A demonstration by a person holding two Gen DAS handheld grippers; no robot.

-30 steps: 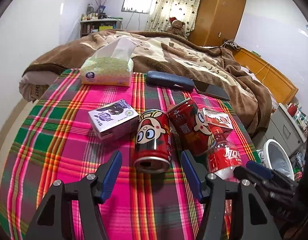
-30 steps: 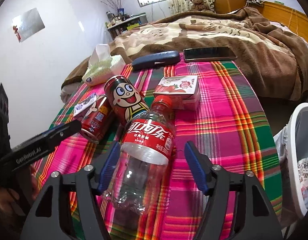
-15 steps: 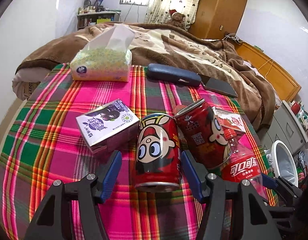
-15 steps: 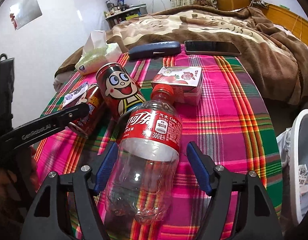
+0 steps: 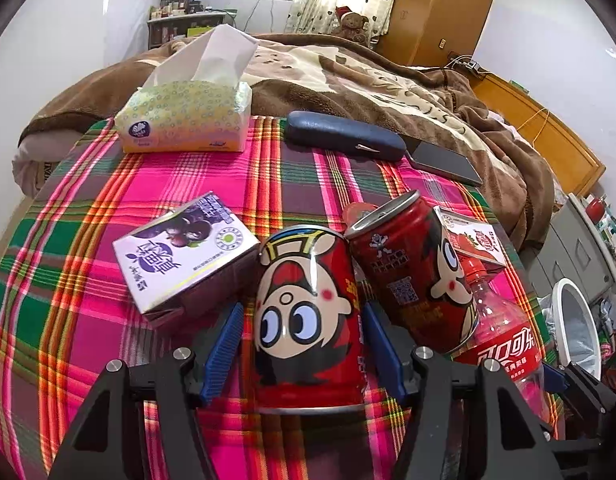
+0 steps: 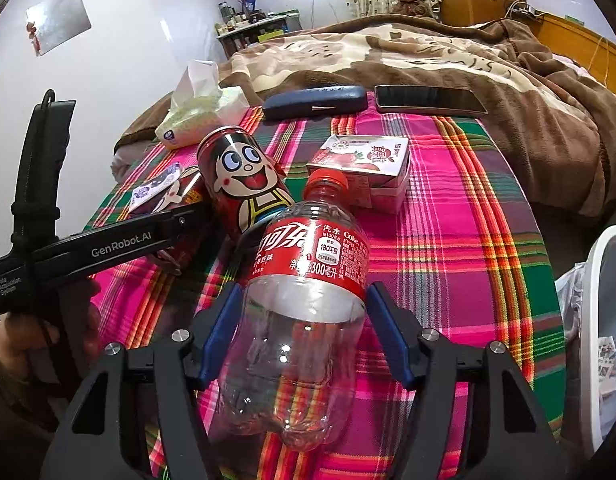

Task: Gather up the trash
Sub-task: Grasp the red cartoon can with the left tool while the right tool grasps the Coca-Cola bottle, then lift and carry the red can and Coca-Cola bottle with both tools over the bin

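Bedroom clutter frames the scene: a brown-blanketed bed [image 5: 348, 80] runs behind a desk [image 5: 88, 280] draped in pink, green and red plaid cloth.

On it the trash lies bunched together: a cartoon can [image 5: 308, 320] on its side, a second can [image 5: 412, 276] leaning against it, a purple carton [image 5: 184, 252], a strawberry carton [image 6: 364, 168] and an empty cola bottle [image 6: 304, 288]. A tissue pack [image 5: 188, 120], a dark glasses case [image 5: 340, 136] and a phone [image 6: 428, 100] sit at the far edge and look like keepers, not rubbish.

The left gripper [image 5: 304, 348] straddles the cartoon can, jaws apart; the pad on the right side looks to be at the can's wall, while a gap shows at the other, so no firm clamp yet. The right gripper [image 6: 304, 328] has the cola bottle between its jaws, which are closing; slim gaps remain at both pads.

A white bin [image 6: 604, 320] stands beside the desk on the right, with a few scraps visible inside. Judging from this, the job is at an early stage: every item seen still rests on the cloth, two grasps are just forming, and the other can and both cartons remain to be handled afterwards.
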